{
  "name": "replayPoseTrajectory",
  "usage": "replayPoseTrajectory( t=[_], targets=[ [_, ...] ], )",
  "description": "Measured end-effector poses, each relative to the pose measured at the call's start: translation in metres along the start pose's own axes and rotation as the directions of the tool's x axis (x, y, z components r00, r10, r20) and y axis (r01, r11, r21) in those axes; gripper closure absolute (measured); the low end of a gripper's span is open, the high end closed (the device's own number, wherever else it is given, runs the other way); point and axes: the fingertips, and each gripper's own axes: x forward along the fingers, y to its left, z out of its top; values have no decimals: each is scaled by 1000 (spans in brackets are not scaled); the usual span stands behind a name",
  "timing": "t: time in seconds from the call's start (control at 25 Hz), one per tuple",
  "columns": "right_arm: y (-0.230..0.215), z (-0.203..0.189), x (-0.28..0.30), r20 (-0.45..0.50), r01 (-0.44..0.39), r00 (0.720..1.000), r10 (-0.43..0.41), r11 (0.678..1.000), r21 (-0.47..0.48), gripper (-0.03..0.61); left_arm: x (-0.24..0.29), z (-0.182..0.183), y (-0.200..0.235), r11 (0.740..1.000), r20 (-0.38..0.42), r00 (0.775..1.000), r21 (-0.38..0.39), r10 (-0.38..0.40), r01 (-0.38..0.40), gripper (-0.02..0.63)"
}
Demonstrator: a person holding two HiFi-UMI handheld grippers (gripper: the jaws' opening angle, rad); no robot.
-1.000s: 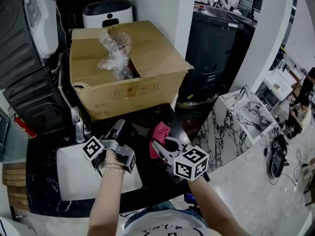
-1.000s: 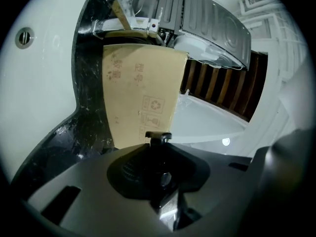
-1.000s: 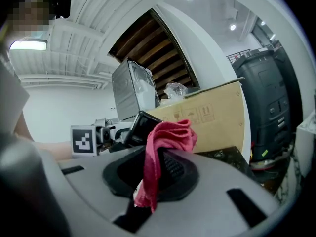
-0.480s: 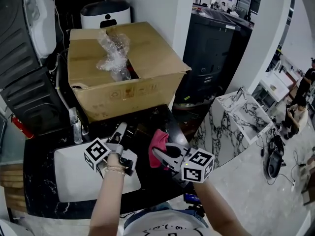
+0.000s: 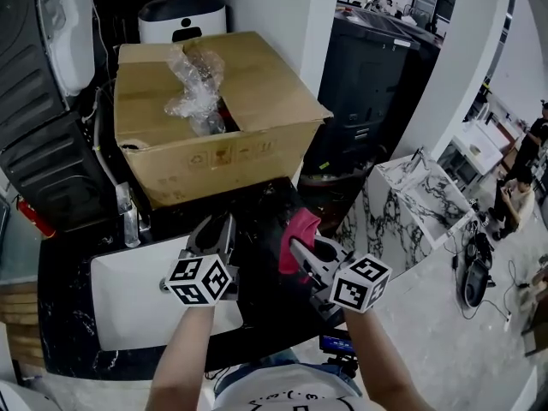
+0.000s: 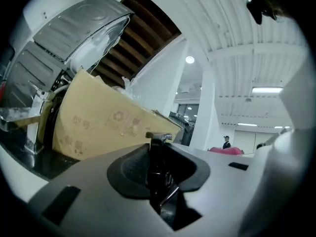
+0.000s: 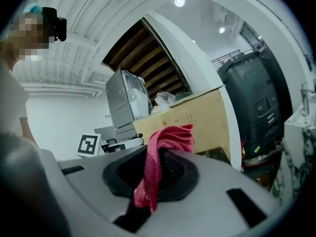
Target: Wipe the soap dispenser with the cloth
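Pink cloth (image 7: 159, 154) is pinched between the jaws of the right gripper (image 5: 305, 253); the jaws close on its middle, one bunch stands above the pads and a tail hangs below them. The left gripper (image 5: 217, 231) has its jaws closed on the soap dispenser (image 6: 157, 168), a slim dark body with a metal top that projects just above the pads. In the head view the dispenser cannot be made out against the dark surface. Both grippers point away from the person, side by side over the black counter (image 5: 267, 302), with the left gripper at the right edge of the white sink (image 5: 120, 302). The cloth is to the right of the left gripper and is apart from the dispenser; a strip of counter shows between the two sets of jaws. A cardboard box (image 5: 218, 148) stands on the far side of the counter, beyond both grippers, with crumpled clear plastic film (image 5: 193, 84) lying in its open top.
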Motion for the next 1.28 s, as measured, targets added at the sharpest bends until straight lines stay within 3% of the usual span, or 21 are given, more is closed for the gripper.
replayPoseTrajectory(
  t=[0.4, 0.96, 1.0, 1.08, 1.28],
  targets=[
    [-30, -3, -4, -14, 53, 999, -53, 998, 36, 528, 62, -38, 28, 984, -120, 991, 174, 62, -40, 511],
    [-62, -8, 8, -56, 39, 998, -36, 997, 63, 528, 87, -65, 22, 944, -213, 977, 323, 9, 61, 506],
    [-61, -7, 9, -57, 32, 998, -29, 998, 62, 528, 87, -66, 20, 941, -224, 974, 334, 15, 62, 489],
    [-62, -6, 10, -54, 19, 998, -16, 998, 65, 528, 86, -68, 17, 937, -240, 970, 345, 28, 58, 313],
    [-64, -1, 6, -28, -6, 1000, 8, 996, 89, 528, 71, -63, 10, 941, -230, 971, 337, 59, 22, 245]
  ],
)
